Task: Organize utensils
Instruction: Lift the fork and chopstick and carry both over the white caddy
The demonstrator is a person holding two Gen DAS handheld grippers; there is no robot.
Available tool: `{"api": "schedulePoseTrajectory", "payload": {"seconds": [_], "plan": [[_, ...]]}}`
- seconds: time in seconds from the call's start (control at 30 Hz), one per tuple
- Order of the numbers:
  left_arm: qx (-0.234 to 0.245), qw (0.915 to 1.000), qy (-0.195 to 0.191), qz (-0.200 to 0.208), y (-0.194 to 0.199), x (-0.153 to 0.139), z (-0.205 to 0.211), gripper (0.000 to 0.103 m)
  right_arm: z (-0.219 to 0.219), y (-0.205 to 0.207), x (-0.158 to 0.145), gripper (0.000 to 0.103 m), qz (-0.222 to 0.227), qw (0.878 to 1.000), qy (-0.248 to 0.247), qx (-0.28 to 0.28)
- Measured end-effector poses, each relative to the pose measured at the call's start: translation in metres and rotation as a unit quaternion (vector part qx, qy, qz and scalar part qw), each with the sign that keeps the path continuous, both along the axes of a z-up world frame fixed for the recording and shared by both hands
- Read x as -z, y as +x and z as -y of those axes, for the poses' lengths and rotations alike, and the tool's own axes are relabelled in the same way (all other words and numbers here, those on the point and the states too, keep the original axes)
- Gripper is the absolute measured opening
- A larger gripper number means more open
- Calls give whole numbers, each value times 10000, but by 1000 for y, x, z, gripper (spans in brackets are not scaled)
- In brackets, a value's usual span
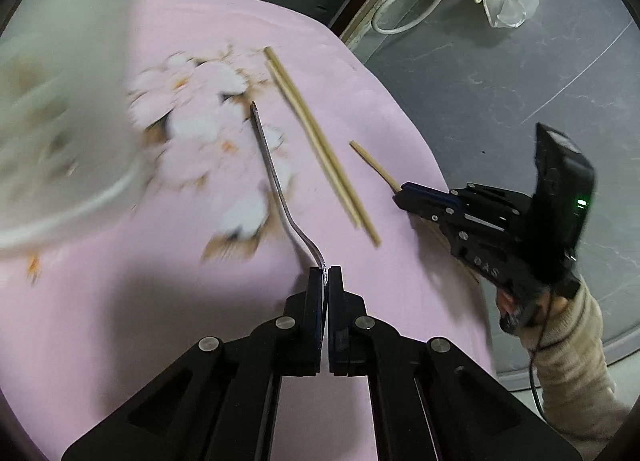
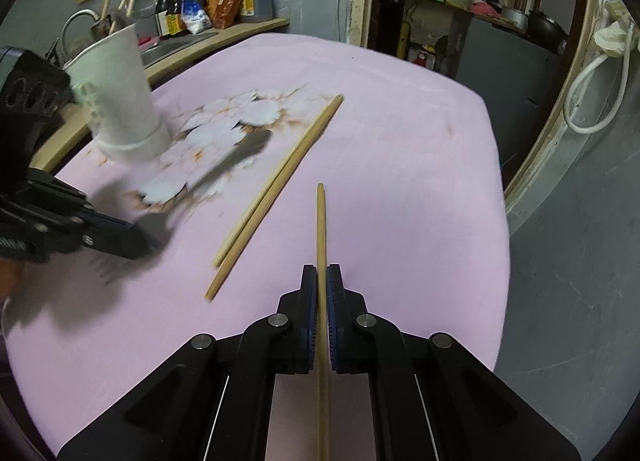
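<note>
Clamping a slim, curved metal utensil [image 1: 276, 181] at one end, the left gripper [image 1: 325, 274] has its jaws pressed together on the thin steel. The rest of the piece sticks out ahead of the fingertips over the pink cloth-covered table [image 1: 380, 109]. Which end is pinched, and whether it is a fork or a spoon, cannot be told, because the far part is blurred. Holding it by the end seems sensible: the free length can be lowered into a container first.

Beyond and to the left of this gripper stands a white paper cup [image 2: 120, 97], smeared by motion in the left wrist view and upright in the right wrist view. It is probably where the utensils are to be gathered.

The right gripper [image 2: 321, 275] is closed on a single pale wooden chopstick [image 2: 321, 221], gripped partway along. One part projects forward past the tips and the other runs back between the arms. That mid-shaft hold keeps the stick from swinging.

Just left of and ahead of the right gripper, a pair of pale wooden chopsticks [image 2: 276, 189] lies side by side on the cloth, touching each other, not yet collected. Farther on, a white floral print [image 2: 224, 129] marks the cloth near the cup. Judging from this, sorting is under way, with two pieces in hand and the pair left.
</note>
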State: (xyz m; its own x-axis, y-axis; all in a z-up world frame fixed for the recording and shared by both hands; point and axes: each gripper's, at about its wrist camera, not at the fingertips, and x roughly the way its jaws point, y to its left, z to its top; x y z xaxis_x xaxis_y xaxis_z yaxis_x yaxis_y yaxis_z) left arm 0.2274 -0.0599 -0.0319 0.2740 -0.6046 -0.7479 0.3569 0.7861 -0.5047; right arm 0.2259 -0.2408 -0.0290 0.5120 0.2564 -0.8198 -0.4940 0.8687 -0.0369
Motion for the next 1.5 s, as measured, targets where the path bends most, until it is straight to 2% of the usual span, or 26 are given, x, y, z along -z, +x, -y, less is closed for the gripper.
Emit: {"api": "schedulePoseTrajectory", "payload": {"seconds": [0.13, 0.27, 0.37, 0.5, 0.6, 0.8, 1.0, 1.07, 1.1, 1.13, 1.3, 1.5], "plan": [[24, 9999, -100, -59, -22, -5, -28, 1, -4, -15, 2, 3, -106, 9999, 38, -83], [1, 10000, 46, -2, -28, -10, -45, 3, -10, -25, 3, 3, -154, 9997, -12, -177], [-136, 9991, 323, 228, -31, -16, -45, 11, -13, -25, 5, 4, -149, 9996, -103, -207], [-215, 9975, 552, 392, -29, -23, -49, 32, -20, -21, 7, 5, -150, 9992, -240, -267], [-221, 9962, 729, 423, -18, -25, -45, 34, -26, -15, 8, 5, -175, 9988, -318, -335], [11, 9886, 1443, 419, -2, -19, -18, 34, -28, -7, 8, 6, -218, 9984, -328, -400], [256, 9781, 2036, 344, 7, -8, 2, 33, -33, -4, 8, 8, -235, 9962, -585, -606], [305, 9767, 2092, 360, 6, -8, 4, 22, -35, -3, 8, 8, -256, 9953, -654, -668], [290, 9747, 2180, 400, 5, -9, 5, 12, -35, -2, 8, 8, -268, 9952, -653, -678], [290, 9738, 2214, 422, 5, -9, 2, 6, -35, -1, 8, 7, -290, 9954, -619, -674], [52, 9824, 1834, 347, -1, -8, -12, 3, -31, -2, 7, 3, -306, 9969, -438, -571], [-148, 9877, 1402, 677, -26, -17, -24, 2, -15, -18, -5, 3, 37, 9994, 190, -272]]}}
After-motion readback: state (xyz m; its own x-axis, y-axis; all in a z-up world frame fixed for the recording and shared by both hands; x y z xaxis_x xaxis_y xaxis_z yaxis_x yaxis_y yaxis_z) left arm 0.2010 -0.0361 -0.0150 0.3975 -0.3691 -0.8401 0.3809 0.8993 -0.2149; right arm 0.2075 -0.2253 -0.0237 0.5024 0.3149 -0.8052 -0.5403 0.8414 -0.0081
